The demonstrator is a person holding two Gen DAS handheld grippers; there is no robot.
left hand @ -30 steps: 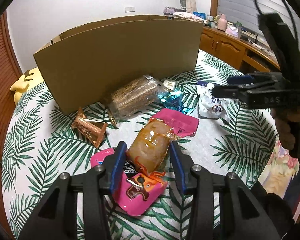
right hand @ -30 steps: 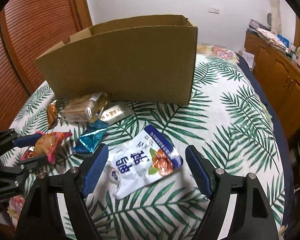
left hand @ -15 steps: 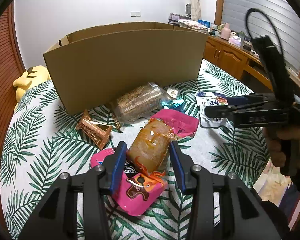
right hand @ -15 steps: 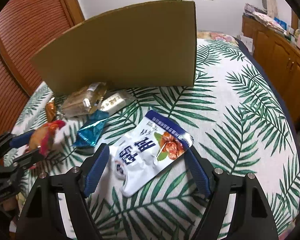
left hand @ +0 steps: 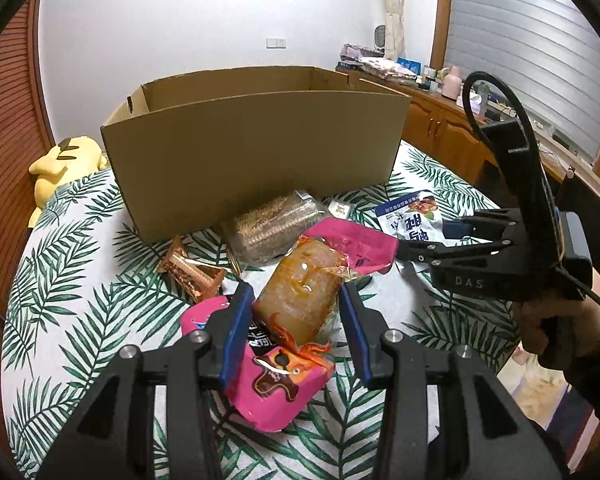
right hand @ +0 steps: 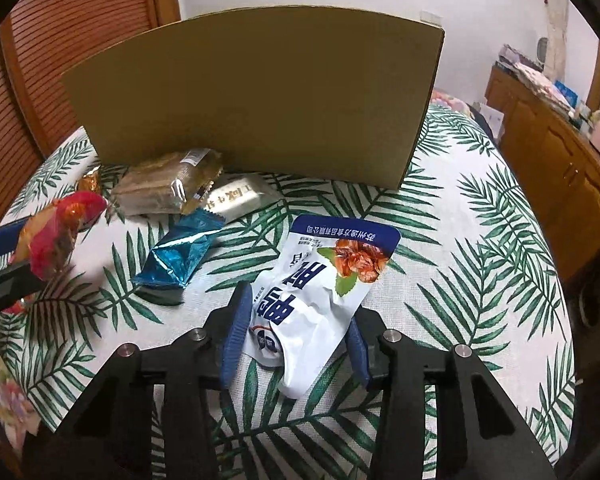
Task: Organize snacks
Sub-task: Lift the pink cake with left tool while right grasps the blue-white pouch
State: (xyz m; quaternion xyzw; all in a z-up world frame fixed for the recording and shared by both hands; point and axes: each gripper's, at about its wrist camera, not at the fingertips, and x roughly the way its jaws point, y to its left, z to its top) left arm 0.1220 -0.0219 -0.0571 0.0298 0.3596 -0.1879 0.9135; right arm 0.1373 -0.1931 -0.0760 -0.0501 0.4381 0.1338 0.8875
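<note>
The left claw (left hand: 296,316) is seen clenched on a clear-wrapped brown snack (left hand: 300,292), its blue pads pressed to both sides, above a pink packet (left hand: 276,392) lying on the palm-leaf tabletop (left hand: 80,280). The right claw (right hand: 296,328) has just been closing and is now gripped on the crumpled lower end of a white-and-blue pouch (right hand: 324,280), which is held between its pads while the pouch's far end stays on the tabletop. Just beyond, a blue foil packet (right hand: 180,252) is seen lying flat, then a beige sachet (right hand: 236,200) and a clear pack of biscuits (right hand: 168,188). A copper-wrapped sweet (left hand: 192,272) lies near them. Farthest back, an open cardboard box (left hand: 252,152) is stood on the tabletop.
</note>
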